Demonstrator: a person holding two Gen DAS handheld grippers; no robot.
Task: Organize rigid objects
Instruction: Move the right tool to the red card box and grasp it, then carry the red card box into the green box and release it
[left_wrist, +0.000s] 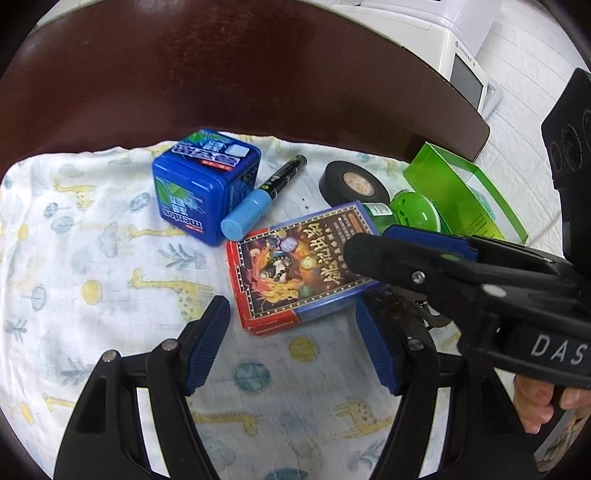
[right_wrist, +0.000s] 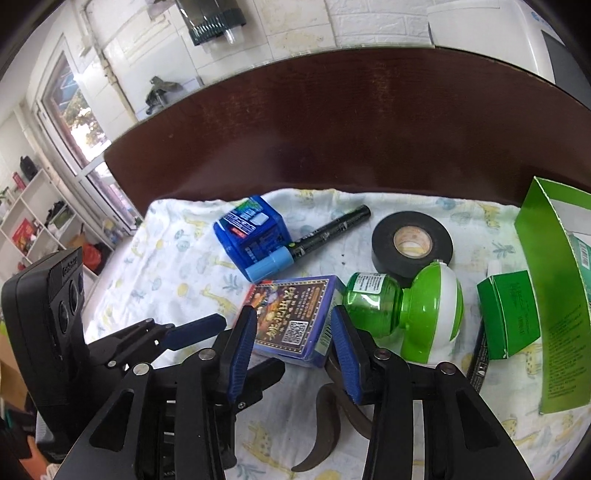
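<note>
The left gripper (left_wrist: 291, 347) stands wide open just above the giraffe-print cloth (left_wrist: 92, 295), its blue pads (left_wrist: 207, 347) clear of everything and the near end of the card box (left_wrist: 295, 269) lying just beyond its tips. The right gripper (right_wrist: 293, 328) is also spread, with one pad on each side of the same card box (right_wrist: 295, 321); whether the pads actually press the box cannot be told. In the left wrist view this gripper crosses in from the right over the box's far end. Far left of the box sits the blue mint tin (left_wrist: 205, 184), with the blue-capped marker (left_wrist: 262, 195) leaning against it. The black tape roll (right_wrist: 412, 242) lies farther off to the right, the green bottle (right_wrist: 402, 312) touches the box's right edge, and an open green carton (right_wrist: 550, 295) stands at the far right.
</note>
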